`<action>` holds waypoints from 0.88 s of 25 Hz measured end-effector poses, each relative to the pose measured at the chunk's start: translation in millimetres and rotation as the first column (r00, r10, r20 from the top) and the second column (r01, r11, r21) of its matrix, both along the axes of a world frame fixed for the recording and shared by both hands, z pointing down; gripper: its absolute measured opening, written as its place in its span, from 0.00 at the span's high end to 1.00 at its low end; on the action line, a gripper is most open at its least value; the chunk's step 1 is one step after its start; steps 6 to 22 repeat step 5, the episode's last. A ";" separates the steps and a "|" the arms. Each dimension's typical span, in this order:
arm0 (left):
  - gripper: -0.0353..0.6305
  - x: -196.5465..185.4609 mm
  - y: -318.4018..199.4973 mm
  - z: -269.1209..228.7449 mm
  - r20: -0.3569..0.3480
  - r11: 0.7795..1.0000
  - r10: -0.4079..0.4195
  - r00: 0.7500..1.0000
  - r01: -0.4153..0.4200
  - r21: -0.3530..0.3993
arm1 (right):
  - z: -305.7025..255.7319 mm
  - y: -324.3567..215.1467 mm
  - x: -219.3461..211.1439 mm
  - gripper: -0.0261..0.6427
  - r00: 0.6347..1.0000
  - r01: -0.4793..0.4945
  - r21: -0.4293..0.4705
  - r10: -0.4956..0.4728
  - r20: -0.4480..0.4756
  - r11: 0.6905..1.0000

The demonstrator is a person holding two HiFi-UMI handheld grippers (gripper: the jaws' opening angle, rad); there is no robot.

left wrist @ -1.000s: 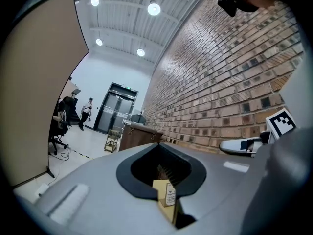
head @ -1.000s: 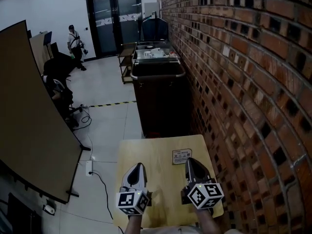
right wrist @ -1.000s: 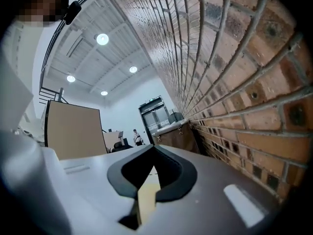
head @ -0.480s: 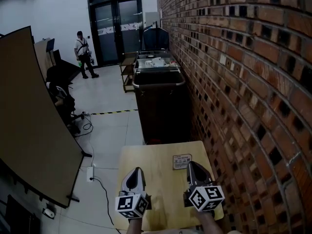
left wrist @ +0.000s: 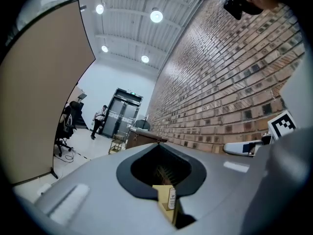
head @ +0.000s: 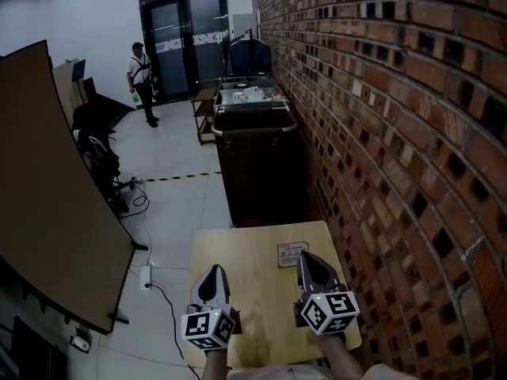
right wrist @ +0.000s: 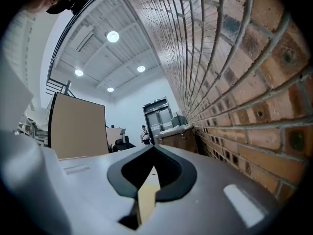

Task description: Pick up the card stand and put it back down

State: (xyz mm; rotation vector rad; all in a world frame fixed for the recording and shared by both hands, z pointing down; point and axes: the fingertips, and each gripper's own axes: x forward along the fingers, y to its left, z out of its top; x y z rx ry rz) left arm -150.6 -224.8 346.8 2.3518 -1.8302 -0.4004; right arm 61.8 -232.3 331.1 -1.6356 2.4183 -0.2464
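Left tongs (head: 211,274) closed and empty, right tongs (head: 306,261) closed, empty, tip just beside card stand (head: 290,253)

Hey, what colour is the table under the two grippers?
The table is light tan wood, clearest in the head view.

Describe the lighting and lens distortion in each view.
Head view: dim and underexposed, with the brick wall bowing outward. Left gripper view: heavy fisheye, black corners, ceiling lights blown white. Right gripper view: same fisheye, with the wall's nearest bricks stretched large and its courses curving.
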 end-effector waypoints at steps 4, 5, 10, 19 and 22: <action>0.94 7.2 0.1 -0.5 0.001 1.000 0.013 1.000 -0.013 0.001 | 1.4 -0.6 3.0 0.95 1.000 -0.010 -0.007 0.010 -0.004 1.000; 0.94 9.3 0.5 -0.6 0.001 1.000 0.017 1.000 -0.017 0.001 | 2.1 -0.3 4.0 0.95 1.000 -0.013 -0.010 0.013 -0.003 1.000; 0.94 9.3 0.5 -0.6 0.001 1.000 0.017 1.000 -0.017 0.001 | 2.1 -0.3 4.0 0.95 1.000 -0.013 -0.010 0.013 -0.003 1.000; 0.94 9.3 0.5 -0.6 0.001 1.000 0.017 1.000 -0.017 0.001 | 2.1 -0.3 4.0 0.95 1.000 -0.013 -0.010 0.013 -0.003 1.000; 0.94 9.3 0.5 -0.6 0.001 1.000 0.017 1.000 -0.017 0.001 | 2.1 -0.3 4.0 0.95 1.000 -0.013 -0.010 0.013 -0.003 1.000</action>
